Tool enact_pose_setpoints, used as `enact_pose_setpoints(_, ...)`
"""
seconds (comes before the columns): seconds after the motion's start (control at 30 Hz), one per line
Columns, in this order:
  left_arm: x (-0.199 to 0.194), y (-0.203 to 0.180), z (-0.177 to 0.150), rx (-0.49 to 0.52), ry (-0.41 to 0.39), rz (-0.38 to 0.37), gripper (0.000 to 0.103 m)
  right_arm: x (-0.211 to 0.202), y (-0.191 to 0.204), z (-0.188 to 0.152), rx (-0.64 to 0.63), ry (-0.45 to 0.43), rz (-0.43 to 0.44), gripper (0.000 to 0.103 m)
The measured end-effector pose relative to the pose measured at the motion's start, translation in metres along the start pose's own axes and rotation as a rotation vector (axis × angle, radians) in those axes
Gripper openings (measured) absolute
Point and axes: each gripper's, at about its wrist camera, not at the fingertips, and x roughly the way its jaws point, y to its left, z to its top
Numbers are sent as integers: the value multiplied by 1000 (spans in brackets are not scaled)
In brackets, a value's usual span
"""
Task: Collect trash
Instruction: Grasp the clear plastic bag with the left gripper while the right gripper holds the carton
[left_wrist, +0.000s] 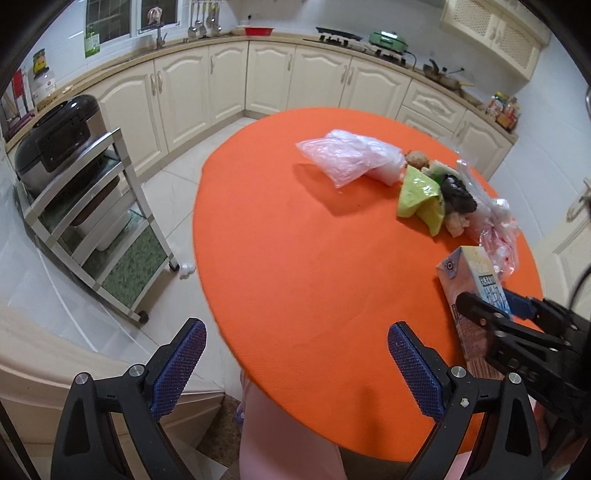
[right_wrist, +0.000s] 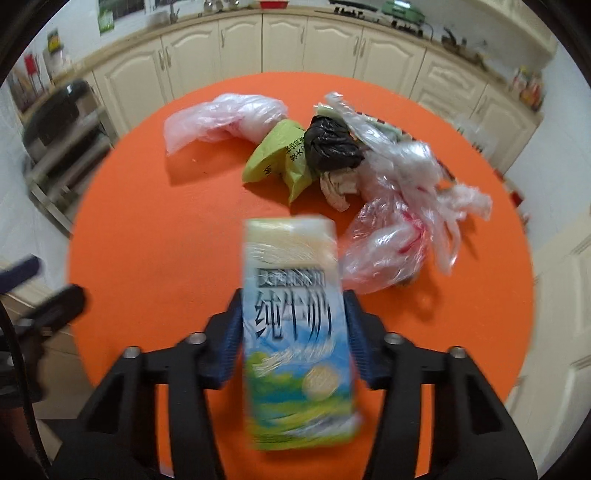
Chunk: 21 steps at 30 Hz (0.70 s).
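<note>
My right gripper (right_wrist: 293, 328) is shut on a milk carton (right_wrist: 295, 325), held above the near part of the round orange table (right_wrist: 147, 240). The carton also shows in the left wrist view (left_wrist: 471, 284), with the right gripper (left_wrist: 491, 306) around it. A pile of trash lies beyond: a clear plastic bag (right_wrist: 225, 118), a green wrapper (right_wrist: 280, 155), a black bag (right_wrist: 330, 144), crumpled paper (right_wrist: 338, 186) and clear bags with red print (right_wrist: 399, 236). My left gripper (left_wrist: 295, 358) is open and empty over the table's near-left edge.
A metal trolley (left_wrist: 96, 221) with a rice cooker (left_wrist: 59, 140) stands on the floor left of the table. Cream cabinets (left_wrist: 258, 74) run along the back wall. A white scrap (left_wrist: 186, 269) lies on the floor by the trolley.
</note>
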Motion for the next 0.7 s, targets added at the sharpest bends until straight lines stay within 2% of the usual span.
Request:
enact_pose_setpoints(0.23, -6, -37, 2, 70, -14, -36, 96, -58, -34, -23, 128, -112, 81, 47)
enact_pose_setpoints(0.37, -8, -71, 6, 128, -21, -87, 96, -90, -69, -35, 220, -184, -4, 47)
enact_pose_setpoints(0.5, -2, -109, 16, 186, -22, -133, 98, -106, -108, -47, 322, -206, -115, 47)
enact_pose_setpoints(0.7, 20, -164, 39, 235, 27, -161, 98, -102, -155, -57, 402, -206, -124, 47)
